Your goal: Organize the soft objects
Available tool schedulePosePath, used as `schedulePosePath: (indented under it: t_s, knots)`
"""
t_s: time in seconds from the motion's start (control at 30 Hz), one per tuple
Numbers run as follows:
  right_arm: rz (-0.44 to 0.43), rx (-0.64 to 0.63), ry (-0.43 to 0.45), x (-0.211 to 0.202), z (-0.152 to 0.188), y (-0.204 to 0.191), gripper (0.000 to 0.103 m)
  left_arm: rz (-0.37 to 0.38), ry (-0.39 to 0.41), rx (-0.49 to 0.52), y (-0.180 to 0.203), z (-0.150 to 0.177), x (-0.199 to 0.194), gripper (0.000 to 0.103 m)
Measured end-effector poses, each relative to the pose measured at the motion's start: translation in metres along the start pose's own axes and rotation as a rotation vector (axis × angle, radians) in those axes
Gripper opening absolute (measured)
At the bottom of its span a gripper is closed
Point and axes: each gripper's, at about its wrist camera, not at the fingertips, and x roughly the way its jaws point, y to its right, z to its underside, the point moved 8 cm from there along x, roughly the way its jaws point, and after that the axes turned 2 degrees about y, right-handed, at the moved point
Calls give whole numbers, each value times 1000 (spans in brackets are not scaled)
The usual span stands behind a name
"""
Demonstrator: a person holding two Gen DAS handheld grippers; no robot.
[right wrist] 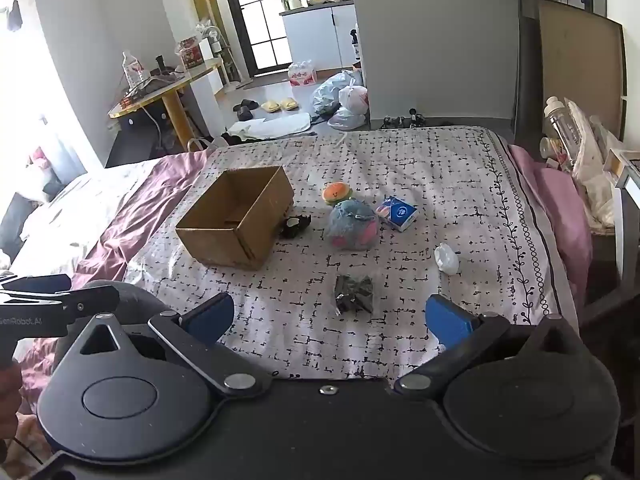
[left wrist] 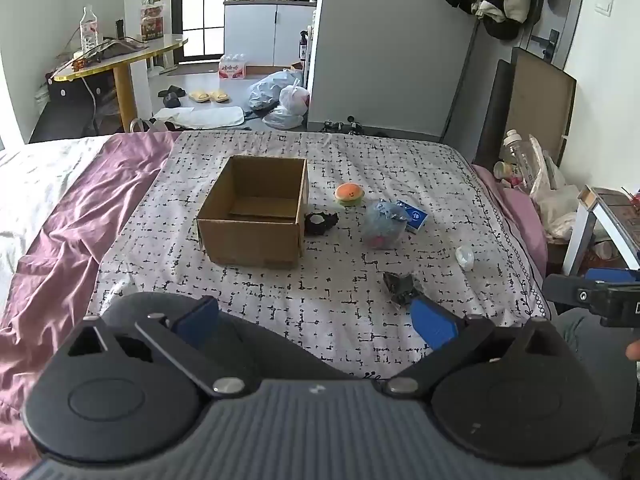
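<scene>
Mirrored "GenRobot.AI" on left gripper (right wrist: 60,304)

Both the left gripper (left wrist: 316,320) and the right gripper (right wrist: 330,316) show blue finger pads (left wrist: 434,326) on black linkage arms with silver pivot screws, round black housings, a ribbed grey body, and perhaps skin at the frame's edge.

We see a brown cardboard box (left wrist: 252,210) on a white bedcover (left wrist: 400,160) patterned with broken black grid lines. Left of the box the sheet (left wrist: 80,216) is mauve-pink. Right of the box lie an orange and green plush toy (left wrist: 349,193), a black soft item (left wrist: 320,223), a blue-grey plush ball (left wrist: 383,225) with pink patches, a blue and white tissue pack (left wrist: 414,215) and a white wad (left wrist: 465,258). Both grippers have blue fingertips (right wrist: 448,316) on black bodies.
</scene>
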Motion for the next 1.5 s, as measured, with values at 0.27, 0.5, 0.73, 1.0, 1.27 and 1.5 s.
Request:
schedulePosePath:
  t_s: [0.27,0.5,0.73,1.0,1.27,1.5]
  knots:
    - [2,-8,-2,-3,1,-1,103,8,8,-1,-2,-2,-10,102]
    - [0,-4,-2,-3,-1,1,103,9,14,4,1,-1,-10,102]
    - [3,-8,7,-6,-2,2,103,9,16,5,3,0,-11,102]
    - [4,-6,9,-7,-2,1,103,8,20,7,5,-1,-12,102]
    - [9,-6,10,-11,-3,5,103,7,22,7,6,-2,-13,102]
    - [9,-10,15,-12,-4,4,103,5,31,7,6,-5,-15,102]
